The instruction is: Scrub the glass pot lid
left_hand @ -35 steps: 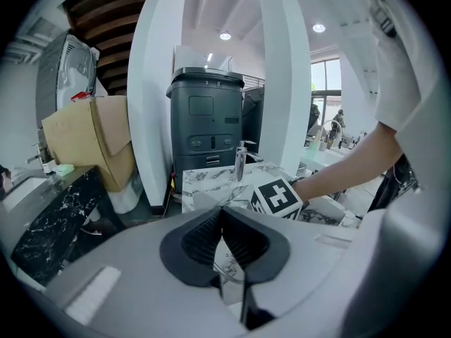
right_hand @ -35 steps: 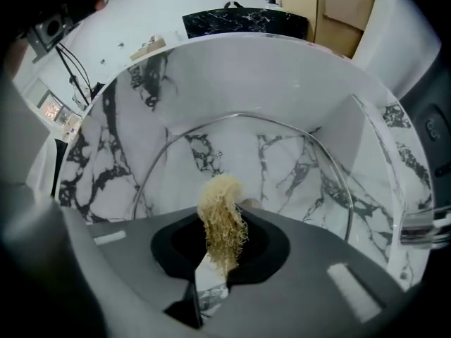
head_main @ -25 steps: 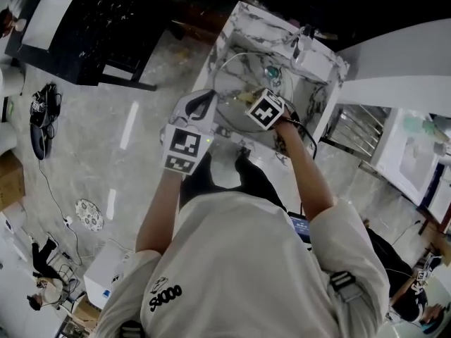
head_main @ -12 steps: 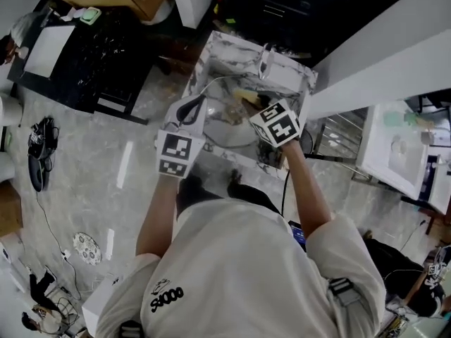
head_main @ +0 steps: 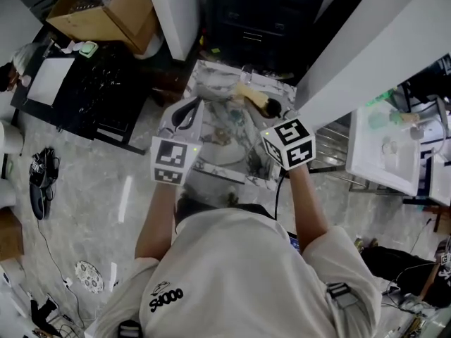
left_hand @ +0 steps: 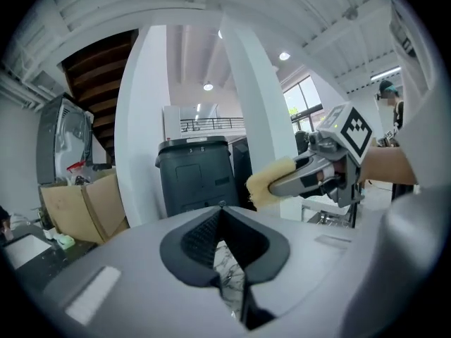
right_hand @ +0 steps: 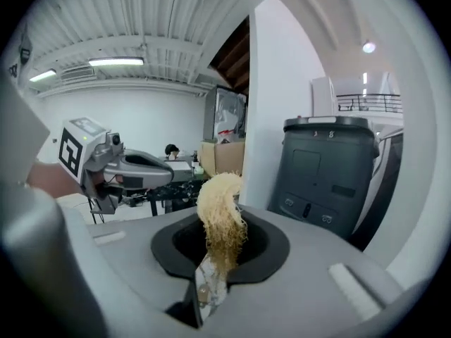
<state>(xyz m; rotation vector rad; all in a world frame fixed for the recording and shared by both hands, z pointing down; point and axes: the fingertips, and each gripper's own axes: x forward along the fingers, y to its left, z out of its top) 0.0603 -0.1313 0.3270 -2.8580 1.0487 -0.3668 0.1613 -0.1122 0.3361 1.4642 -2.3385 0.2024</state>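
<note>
Both tools are up off the work now: the right gripper [head_main: 263,105], at upper centre, is clamped on a shaggy yellow scrubbing sponge [right_hand: 220,210], and the left gripper [head_main: 187,110] has its jaws drawn nearly together on nothing I can make out. The clear round glass pot lid [head_main: 220,146] looks, faintly, to lie in the white marble-patterned basin [head_main: 211,76] below them. I'd call it a pause mid-scrub; next the sponge needs bringing back down onto the glass.

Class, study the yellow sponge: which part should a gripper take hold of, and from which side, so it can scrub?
Pinch the yellow sponge at its rear end, coming in along its length, as the right gripper does. It is a soft, long pad; held so, its far end sticks out free to scrub.
</note>
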